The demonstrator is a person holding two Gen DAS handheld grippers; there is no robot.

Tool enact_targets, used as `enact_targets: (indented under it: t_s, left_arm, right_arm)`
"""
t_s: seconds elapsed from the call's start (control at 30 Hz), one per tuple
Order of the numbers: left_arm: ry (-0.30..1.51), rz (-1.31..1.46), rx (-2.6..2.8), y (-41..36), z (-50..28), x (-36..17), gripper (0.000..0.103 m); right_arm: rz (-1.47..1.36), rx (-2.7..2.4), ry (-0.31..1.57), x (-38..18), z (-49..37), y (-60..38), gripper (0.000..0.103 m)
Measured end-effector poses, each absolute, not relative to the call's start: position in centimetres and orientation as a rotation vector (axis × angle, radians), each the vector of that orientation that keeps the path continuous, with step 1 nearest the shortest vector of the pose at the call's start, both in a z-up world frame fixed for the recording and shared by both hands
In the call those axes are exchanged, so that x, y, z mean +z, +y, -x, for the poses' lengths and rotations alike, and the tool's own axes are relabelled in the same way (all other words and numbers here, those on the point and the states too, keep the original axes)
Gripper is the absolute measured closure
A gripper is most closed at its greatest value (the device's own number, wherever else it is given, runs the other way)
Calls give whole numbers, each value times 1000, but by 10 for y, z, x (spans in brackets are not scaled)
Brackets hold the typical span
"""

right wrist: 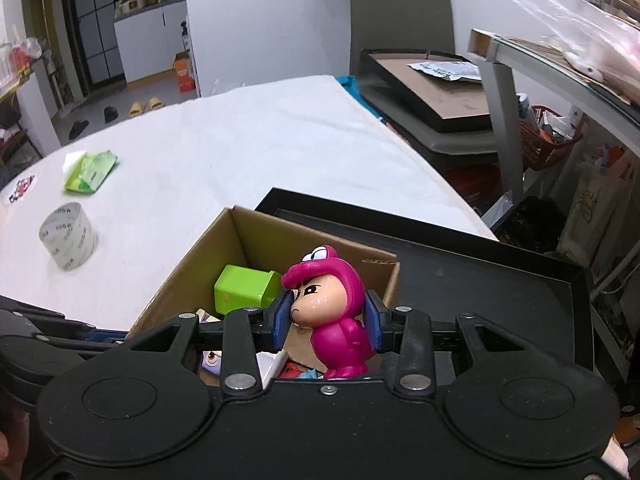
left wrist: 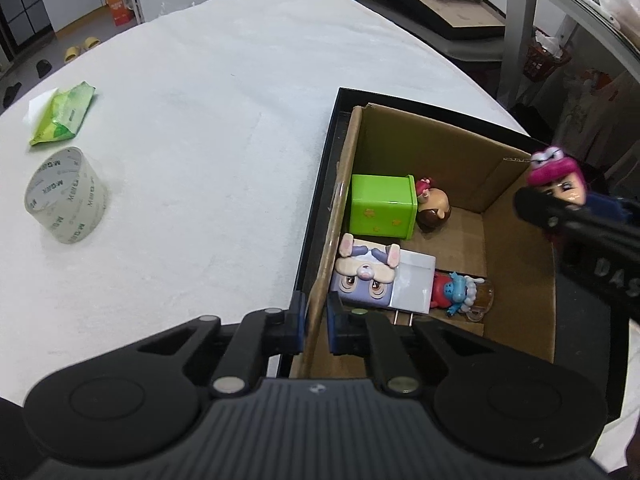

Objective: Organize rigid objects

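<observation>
A white cloth-covered tabletop (left wrist: 208, 128) fills most of both views. At its right side sits a shallow black tray (right wrist: 480, 280), and in the tray stands an open cardboard box (left wrist: 520, 280).

Inside the box, against its left wall, a green cube-shaped container (left wrist: 380, 205) lies beside a small brown-haired doll head (left wrist: 434, 208). Nearer the camera lie a rabbit-faced box (left wrist: 366, 276), a white plug adapter (left wrist: 414, 286) touching it, and a little red-and-blue figurine (left wrist: 452, 290).

Far left on the tabletop stand a roll of clear tape (left wrist: 66, 196) and, just beyond it, a green wipes packet (left wrist: 64, 114).

The left hand-held gripper (left wrist: 314, 320) has its blue pads narrowly set on either side of the box's left wall; whether they press it, I cannot tell.

The right hand-held gripper (right wrist: 327, 322) is clamped on a pink hooded figurine (right wrist: 332, 312), upright, held above the box's right part.
</observation>
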State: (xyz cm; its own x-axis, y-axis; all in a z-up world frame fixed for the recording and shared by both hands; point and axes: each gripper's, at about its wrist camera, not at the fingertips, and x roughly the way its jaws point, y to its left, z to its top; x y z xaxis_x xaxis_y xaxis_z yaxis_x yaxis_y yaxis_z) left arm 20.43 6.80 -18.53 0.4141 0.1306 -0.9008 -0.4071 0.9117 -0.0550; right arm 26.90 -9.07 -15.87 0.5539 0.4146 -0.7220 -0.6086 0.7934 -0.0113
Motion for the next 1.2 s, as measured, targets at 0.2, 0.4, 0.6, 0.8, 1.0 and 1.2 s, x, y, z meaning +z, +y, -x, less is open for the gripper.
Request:
enact_targets:
  t_s: [0.2,0.4,0.6,0.8,1.0,1.2]
  left_arm:
    - [1094,305,330,71,-203,-186,93]
    - [1117,314,316,75,-207,-186,93]
    - [1134,298,306,75,-208,-177,92]
    - [1095,299,289,75,-199,-154,92]
    - [1064,306,267,72,-187,-134,91]
    - [1046,292,237,65,-174,-117,89]
  right_arm:
    - [366,588,727,-163,-267,-80,58]
    - [284,534,750,-159,-271,-102,58]
    - [190,478,785,-143,-272,-125,58]
    - [124,457,820,-133,-255,-136,56]
    - [83,436,831,-119,-235,-144,54]
    - [59,417,822,-103,-218,-151,47]
